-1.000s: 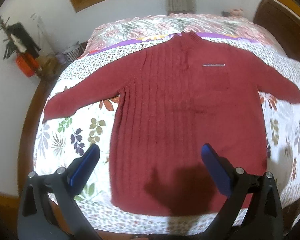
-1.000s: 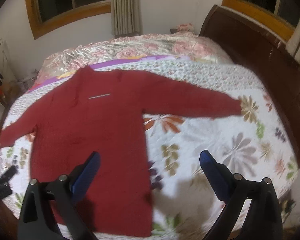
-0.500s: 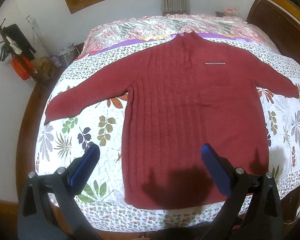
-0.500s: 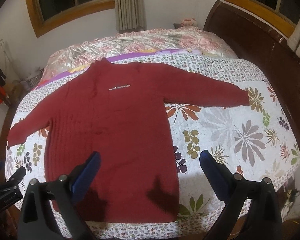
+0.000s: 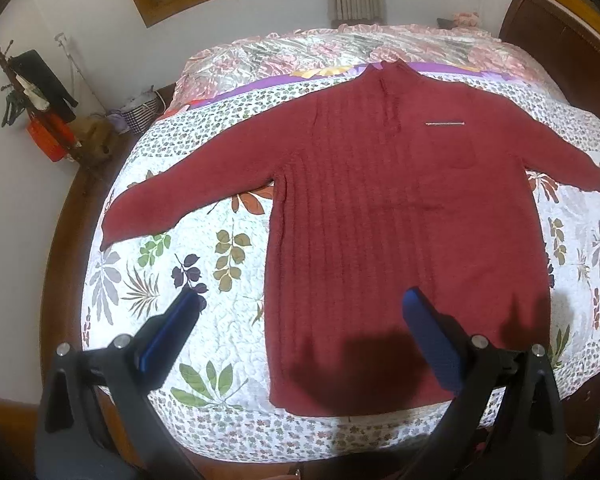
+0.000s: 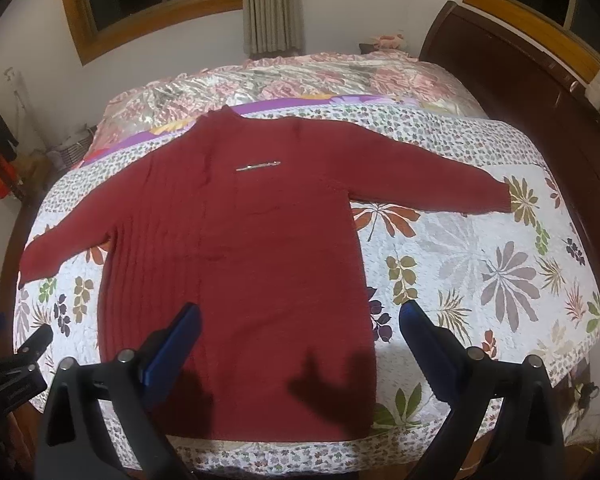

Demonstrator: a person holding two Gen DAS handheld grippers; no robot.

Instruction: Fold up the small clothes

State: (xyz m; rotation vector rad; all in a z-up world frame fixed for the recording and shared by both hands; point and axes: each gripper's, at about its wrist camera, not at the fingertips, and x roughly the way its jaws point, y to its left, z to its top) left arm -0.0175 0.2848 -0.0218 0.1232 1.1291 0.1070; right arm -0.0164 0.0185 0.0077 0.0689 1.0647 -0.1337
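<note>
A dark red knitted sweater (image 5: 384, 216) (image 6: 236, 248) lies flat and face up on the bed, both sleeves spread out sideways, collar toward the far end. A small silver zip marks its chest. My left gripper (image 5: 300, 304) hangs open above the hem's left part, nothing between its blue pads. Over the hem's right corner my right gripper (image 6: 300, 316) is open too and holds nothing. In the right wrist view the left gripper (image 6: 8, 356) shows at the lower left edge.
The bed carries a white quilt with leaf prints (image 6: 480, 264) and a pink floral cover (image 6: 300, 76) at the far end. A dark wooden headboard (image 6: 540, 92) runs along the right. Bags and a basket (image 5: 140, 112) sit on the floor at the left.
Both grippers have pulled back and risen, so the whole sweater is now in view. The sweater itself lies as before.
</note>
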